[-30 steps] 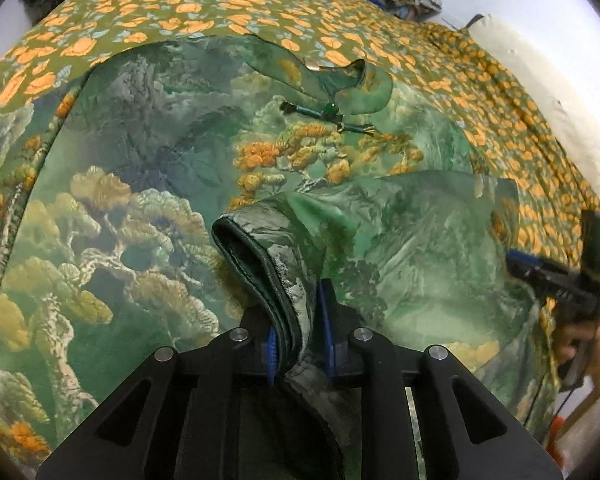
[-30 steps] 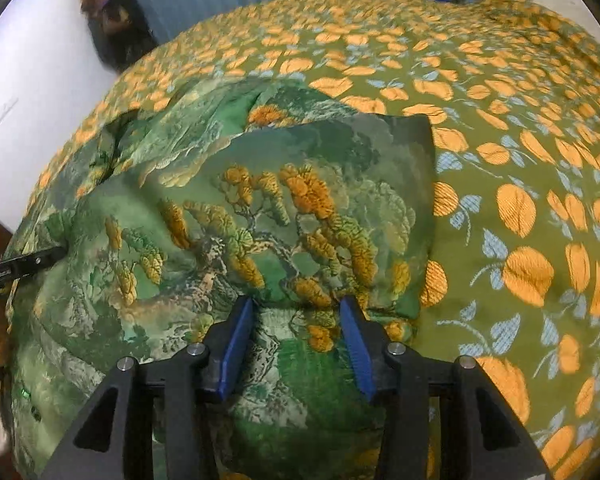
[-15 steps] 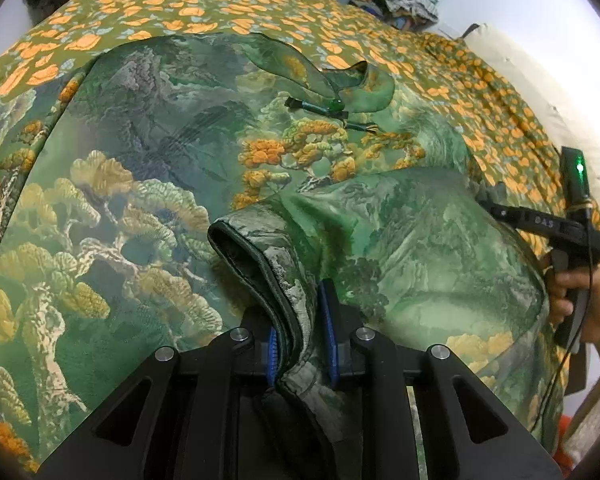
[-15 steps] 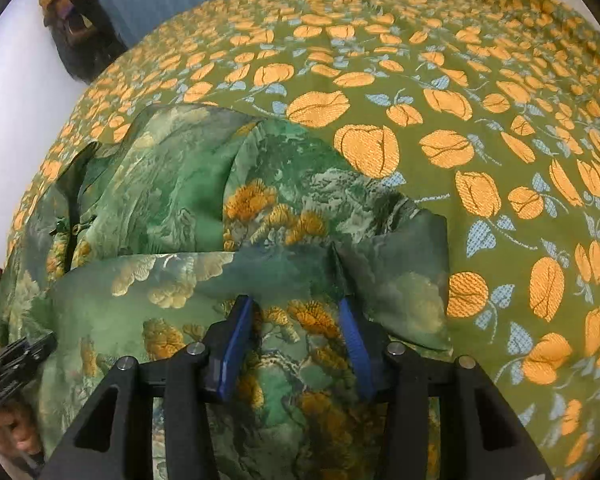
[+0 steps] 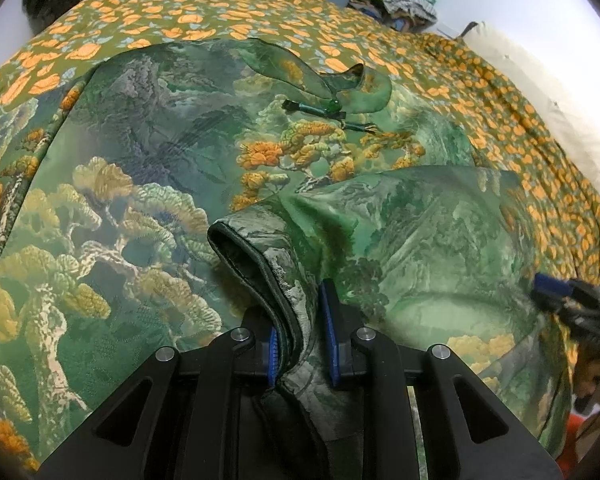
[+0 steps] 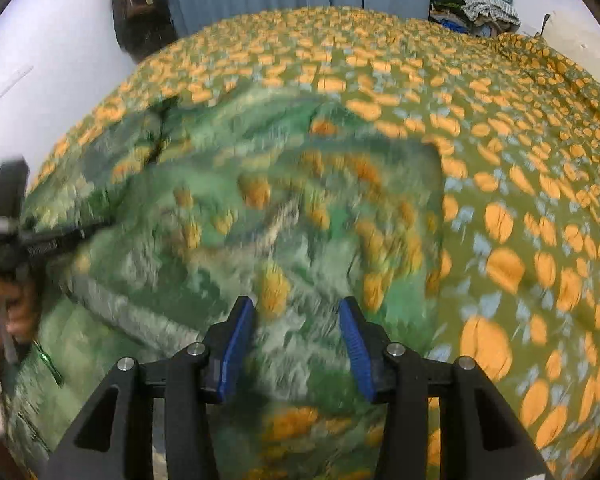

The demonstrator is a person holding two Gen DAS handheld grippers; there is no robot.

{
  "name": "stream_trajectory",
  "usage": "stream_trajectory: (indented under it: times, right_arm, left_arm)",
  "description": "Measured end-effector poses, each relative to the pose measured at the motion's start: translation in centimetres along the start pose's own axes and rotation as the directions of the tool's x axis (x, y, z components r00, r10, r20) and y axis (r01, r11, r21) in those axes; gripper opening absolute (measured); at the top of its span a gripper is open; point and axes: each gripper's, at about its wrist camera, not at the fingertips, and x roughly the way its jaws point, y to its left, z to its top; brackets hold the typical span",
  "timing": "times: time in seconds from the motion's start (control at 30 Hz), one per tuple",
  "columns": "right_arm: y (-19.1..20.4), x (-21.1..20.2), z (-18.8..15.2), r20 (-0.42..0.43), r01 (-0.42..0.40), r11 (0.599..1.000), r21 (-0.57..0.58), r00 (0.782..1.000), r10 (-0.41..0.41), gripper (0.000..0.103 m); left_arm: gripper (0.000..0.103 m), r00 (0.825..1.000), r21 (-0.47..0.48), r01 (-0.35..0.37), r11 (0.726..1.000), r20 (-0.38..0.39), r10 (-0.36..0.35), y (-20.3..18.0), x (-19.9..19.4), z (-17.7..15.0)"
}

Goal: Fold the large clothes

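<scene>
Left gripper (image 5: 302, 336): blue-padded jaws clamped on a bunched fold of the green brocade garment with the pine-and-mountain landscape print (image 5: 148, 184), right by the dark-edged sleeve cuff (image 5: 240, 248) that opens just above and left of the fingers at frame centre. The garment fills most of the left-wrist view, spread flat from lower left up to its collar (image 5: 340, 84) at upper centre. One sleeve is folded across the body, running from the cuff toward the right edge.

Right gripper (image 6: 296, 340): jaws stand apart, garment fabric showing in the gap between the blue pads (image 6: 234, 340). That view is motion-blurred, so whether the pads touch the cloth cannot be told. In the left-wrist view the right gripper (image 5: 556, 292) sits at the right edge, at the garment's far side.

Count: one garment, two knotted frog fasteners (image 5: 312, 107) below the collar, two grippers. All of it lies on one olive bedspread with an orange leaf print (image 6: 500, 208), which takes the right half and top of the right-wrist frame. One pile of other clothes (image 6: 476, 10) sits at upper right, beyond the bed.
</scene>
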Motion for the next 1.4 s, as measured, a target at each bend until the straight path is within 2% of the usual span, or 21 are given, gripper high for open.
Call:
stream_trajectory:
  times: [0.07, 0.2, 0.23, 0.3, 0.33, 0.37, 0.4, 0.47, 0.53, 0.63, 0.7, 0.83, 0.93, 1.0, 1.07, 1.17, 1.23, 1.33, 1.4]
  right_arm:
    - [-0.1, 1.5, -0.2, -0.015, 0.003, 1.000, 0.005, 1.000, -0.002, 0.046]
    - [0.4, 2.0, 0.3, -0.013, 0.029, 1.000, 0.004, 0.999, -0.029, 0.046]
    - [0.5, 1.8, 0.4, -0.009, 0.037, 0.999, 0.004, 0.999, -0.036, 0.046]
    - [0.9, 0.5, 0.2, 0.020, 0.065, 0.998, -0.001, 0.998, -0.065, 0.046]
    - [1.0, 0.0, 0.2, 0.031, 0.075, 0.997, 0.000, 0.997, -0.075, 0.047]
    - [1.2, -0.9, -0.1, 0.042, 0.079, 0.997, 0.004, 0.996, -0.079, 0.048]
    - [1.4, -1.4, -0.5, 0.044, 0.075, 0.997, 0.009, 0.996, -0.075, 0.051]
    - [1.9, -2.9, -1.3, 0.035, 0.069, 0.997, 0.016, 0.997, -0.070, 0.069]
    - [2.7, -4.2, -2.3, 0.027, 0.073, 0.997, 0.014, 0.997, -0.073, 0.077]
    - [4.5, -6.9, -4.4, 0.071, 0.078, 0.997, -0.004, 0.994, -0.078, 0.077]
    - [5.9, -8.5, -5.8, 0.104, 0.075, 0.997, -0.009, 0.992, -0.073, 0.077]
    - [8.5, -11.5, -9.5, 0.177, 0.052, 0.998, 0.025, 0.983, -0.056, 0.077]
    - [10.1, -12.6, -12.5, 0.217, 0.036, 0.997, 0.062, 0.975, -0.049, 0.078]
    - [11.2, -12.4, -13.7, 0.204, 0.027, 0.998, 0.052, 0.978, -0.037, 0.078]
    - [12.2, -11.8, -14.1, 0.164, 0.023, 0.999, 0.030, 0.986, -0.027, 0.078]
    - [13.5, -11.4, -14.7, 0.143, 0.021, 1.000, 0.019, 0.989, -0.023, 0.078]
    - [14.4, -11.4, -14.9, 0.148, 0.009, 1.000, 0.017, 0.989, -0.012, 0.078]
    - [15.6, -11.5, -15.0, 0.160, 0.011, 1.000, -0.010, 0.987, -0.009, 0.078]
    - [16.3, -11.5, -15.1, 0.164, 0.028, 0.999, -0.042, 0.986, -0.020, 0.078]
  left_arm:
    - [0.019, 1.000, 0.006, -0.011, 1.000, -0.003, 0.011, -0.2, 0.0, 0.1]
    - [0.021, 1.000, 0.021, -0.031, 0.999, 0.002, 0.031, -0.5, -0.4, 0.3]
    - [0.027, 0.999, 0.025, -0.041, 0.999, 0.004, 0.041, -0.8, -0.7, 0.4]
    - [0.046, 0.999, 0.028, -0.052, 0.998, 0.012, 0.052, -1.2, -1.6, 0.3]
    - [0.060, 0.998, 0.031, -0.054, 0.998, 0.024, 0.053, -1.4, -2.4, 0.1]
    - [0.066, 0.998, 0.039, -0.056, 0.998, 0.037, 0.055, -1.7, -3.3, -0.2]
    - [0.067, 0.998, 0.053, -0.057, 0.997, 0.042, 0.055, -1.9, -4.2, -0.6]
    - [0.069, 0.998, 0.082, -0.063, 0.995, 0.035, 0.061, -2.2, -5.9, -1.5]
    - [0.074, 0.996, 0.107, -0.083, 0.991, 0.033, 0.080, -2.3, -7.9, -2.7]
    - [0.084, 0.991, 0.127, -0.127, 0.984, 0.054, 0.121, -1.9, -11.8, -4.7]
    - [0.087, 0.987, 0.120, -0.154, 0.981, 0.072, 0.146, -1.2, -14.2, -5.9]
    - [0.095, 0.970, 0.034, -0.221, 0.975, 0.113, 0.216, 2.2, -19.0, -8.4]
    - [0.095, 0.954, -0.043, -0.272, 0.961, 0.119, 0.276, 5.4, -21.0, -9.6]
    - [0.095, 0.943, -0.128, -0.298, 0.946, 0.117, 0.313, 8.6, -22.2, -10.4]
    - [0.095, 0.940, -0.220, -0.291, 0.931, 0.116, 0.321, 11.5, -23.0, -11.1]
    - [0.095, 0.949, -0.355, -0.237, 0.904, 0.114, 0.293, 15.6, -23.8, -12.0]
    - [0.095, 0.955, -0.446, -0.195, 0.874, 0.118, 0.273, 18.4, -24.1, -12.7]
    - [0.095, 0.958, -0.589, -0.129, 0.798, 0.135, 0.254, 22.7, -24.2, -13.8]
    - [0.095, 0.962, -0.690, -0.067, 0.720, 0.146, 0.230, 26.0, -23.7, -14.7]
